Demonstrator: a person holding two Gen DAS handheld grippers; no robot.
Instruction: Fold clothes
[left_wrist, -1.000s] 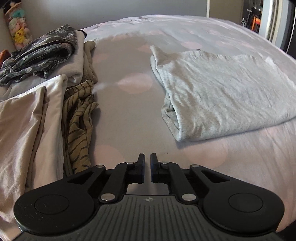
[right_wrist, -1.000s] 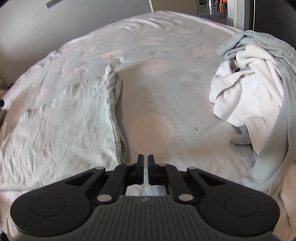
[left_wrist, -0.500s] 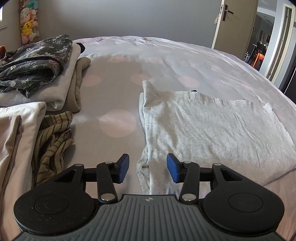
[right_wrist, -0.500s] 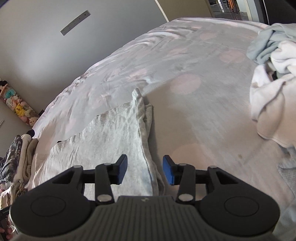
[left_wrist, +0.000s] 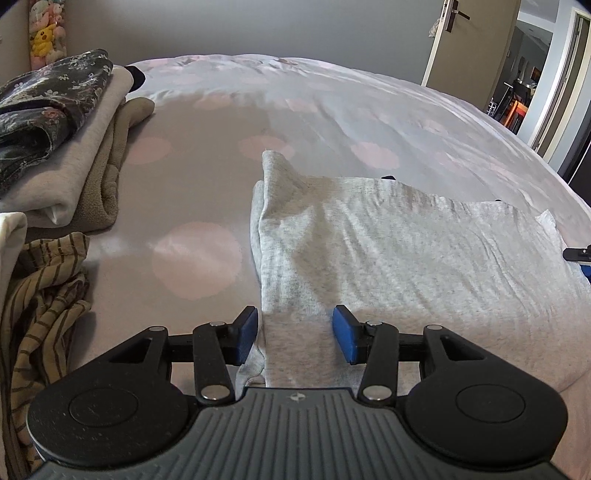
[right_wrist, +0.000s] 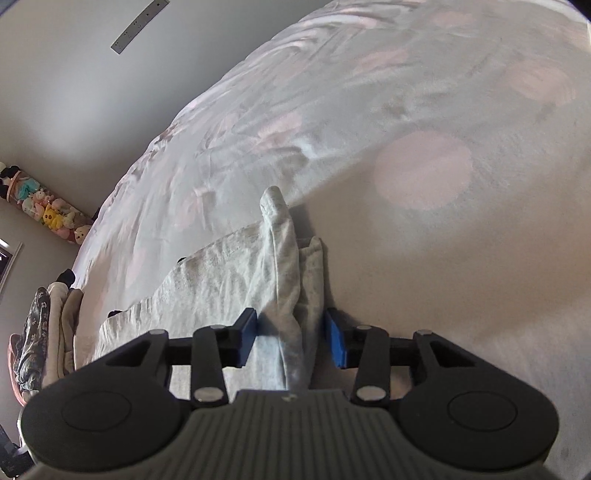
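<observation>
A folded light grey garment lies flat on the bed. My left gripper is open over the garment's near left corner, and the folded edge runs between its blue pads without being pinched. My right gripper straddles the opposite edge of the garment. Its jaws are closing, with the thick folded edge between the pads and room still left on both sides. In the left wrist view, one of the right gripper's fingers shows at the far right edge of the garment.
The bed's duvet is grey with pink dots. Left of the garment stand folded piles: a dark floral piece on beige ones, and a brown striped cloth. An open door is behind the bed.
Both grippers went from shut to open. Each moved in over an end of the grey garment and sank toward it, so that its folded edges now lie between the jaws.
</observation>
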